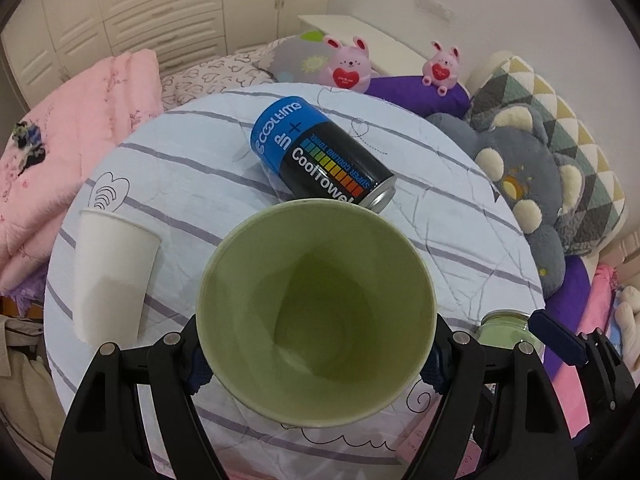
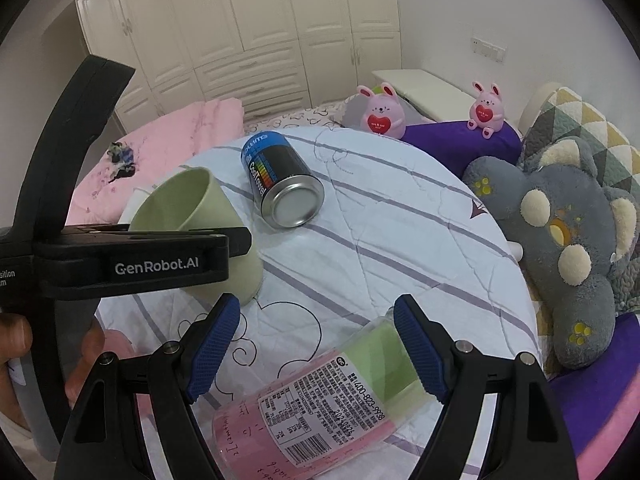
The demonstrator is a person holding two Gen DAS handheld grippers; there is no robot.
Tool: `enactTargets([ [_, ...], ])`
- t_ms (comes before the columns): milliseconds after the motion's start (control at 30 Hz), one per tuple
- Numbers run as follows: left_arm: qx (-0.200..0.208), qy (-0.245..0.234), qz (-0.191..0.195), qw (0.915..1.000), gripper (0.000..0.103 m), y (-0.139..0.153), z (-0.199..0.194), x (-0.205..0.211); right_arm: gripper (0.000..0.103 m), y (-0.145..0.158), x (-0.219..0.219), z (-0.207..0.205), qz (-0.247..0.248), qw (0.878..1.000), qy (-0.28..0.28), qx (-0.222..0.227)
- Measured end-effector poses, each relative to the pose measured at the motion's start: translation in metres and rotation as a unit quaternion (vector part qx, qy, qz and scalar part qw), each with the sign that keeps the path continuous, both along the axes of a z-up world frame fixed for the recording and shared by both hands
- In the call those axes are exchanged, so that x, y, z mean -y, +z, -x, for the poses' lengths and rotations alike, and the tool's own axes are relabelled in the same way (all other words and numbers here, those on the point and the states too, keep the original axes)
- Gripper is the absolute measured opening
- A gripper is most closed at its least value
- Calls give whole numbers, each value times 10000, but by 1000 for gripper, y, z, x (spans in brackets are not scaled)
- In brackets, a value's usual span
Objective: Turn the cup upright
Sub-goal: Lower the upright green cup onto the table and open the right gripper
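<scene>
My left gripper [image 1: 316,364] is shut on a light green cup [image 1: 316,312], its mouth facing the left wrist camera. In the right wrist view the cup [image 2: 188,204] is held tilted, mouth up and to the left, its base near the striped cloth of the round table [image 2: 400,216], with the left gripper's body [image 2: 132,260] across it. My right gripper [image 2: 316,348] is open and empty, above a pink and green bottle [image 2: 320,400] lying on its side.
A blue and black can [image 1: 320,156] lies on its side mid-table. A white paper cup [image 1: 112,276] stands upside down at the left. Grey plush cushion [image 2: 560,240], pink bunny toys [image 2: 380,116] and a pink blanket [image 1: 72,152] surround the table.
</scene>
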State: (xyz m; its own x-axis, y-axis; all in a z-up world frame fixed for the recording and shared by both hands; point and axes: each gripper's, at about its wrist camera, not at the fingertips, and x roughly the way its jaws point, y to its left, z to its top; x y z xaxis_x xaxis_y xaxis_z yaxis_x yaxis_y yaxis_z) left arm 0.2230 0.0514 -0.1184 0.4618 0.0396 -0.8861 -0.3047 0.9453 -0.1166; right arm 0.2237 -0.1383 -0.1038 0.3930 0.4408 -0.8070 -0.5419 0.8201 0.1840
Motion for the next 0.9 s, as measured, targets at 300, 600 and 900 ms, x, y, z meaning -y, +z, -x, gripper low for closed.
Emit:
enactTargets([
  [300, -51, -46, -83, 9999, 86, 0, 2, 5, 81, 0, -6, 2, 46, 10000, 75, -3],
  [600, 101, -128, -40, 9999, 97, 18, 24, 7, 81, 7, -2, 10, 34, 9999, 67, 76],
  [900, 612, -312, -297, 9972, 103, 58, 83, 10, 81, 33, 5, 39, -78, 9996, 33, 275],
])
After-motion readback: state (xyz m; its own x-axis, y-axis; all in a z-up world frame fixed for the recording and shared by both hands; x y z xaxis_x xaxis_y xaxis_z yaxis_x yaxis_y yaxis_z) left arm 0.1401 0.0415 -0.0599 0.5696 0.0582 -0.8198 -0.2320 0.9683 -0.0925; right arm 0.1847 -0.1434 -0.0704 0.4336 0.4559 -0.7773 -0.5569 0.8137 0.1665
